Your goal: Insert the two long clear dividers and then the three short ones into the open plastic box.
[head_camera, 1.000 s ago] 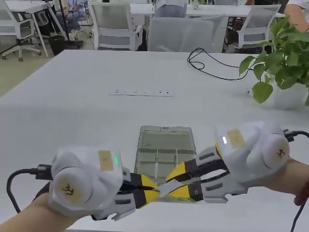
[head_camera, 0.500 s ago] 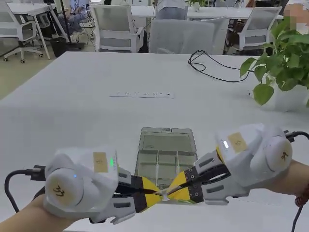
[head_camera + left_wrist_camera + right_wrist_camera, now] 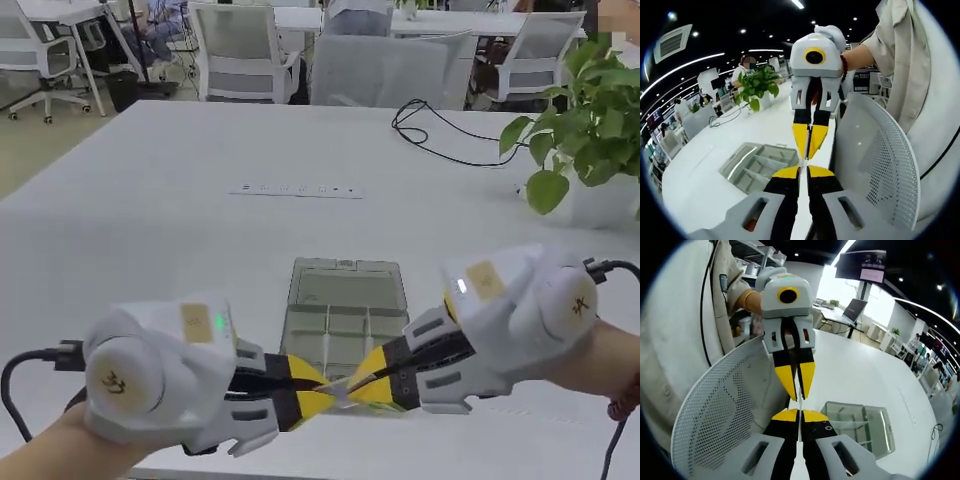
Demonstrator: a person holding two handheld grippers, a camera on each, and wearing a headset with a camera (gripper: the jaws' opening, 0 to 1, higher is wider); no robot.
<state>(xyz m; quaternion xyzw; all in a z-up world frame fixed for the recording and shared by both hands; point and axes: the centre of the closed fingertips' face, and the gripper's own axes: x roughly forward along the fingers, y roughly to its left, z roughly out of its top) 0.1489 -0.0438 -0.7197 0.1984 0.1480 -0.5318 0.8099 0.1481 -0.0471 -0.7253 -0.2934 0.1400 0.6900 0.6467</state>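
Just above the near edge of the open plastic box, the two grippers are meeting tip to tip, each pinching one end of a thin clear divider. The left gripper is reaching in from the left, its yellow-tipped black jaws pressed together on the strip. The right gripper is coming in from the right, its jaws likewise closed on the strip. Both are wearing smooth, rounded white shells above ribbed grey frames.

In the left gripper view, the left gripper is showing its jaws nearly touching, with the divider seen edge-on as a pale sliver running up into the wedge-shaped tips of the right gripper. The right gripper view is mirroring this: the right gripper and the left gripper are facing each other along the same glassy line. Whether the strip is a long or a short one is hard to tell.

The box is lying flat on the matte white table; it is rectangular, smoky and translucent, with its lid folded open on the far side and thin clear walls splitting its base into compartments. A perforated white mesh chair back is curving just beside the grippers. A leafy green plant in a white pot and a looping black cable are sitting well apart from the box, at the far right
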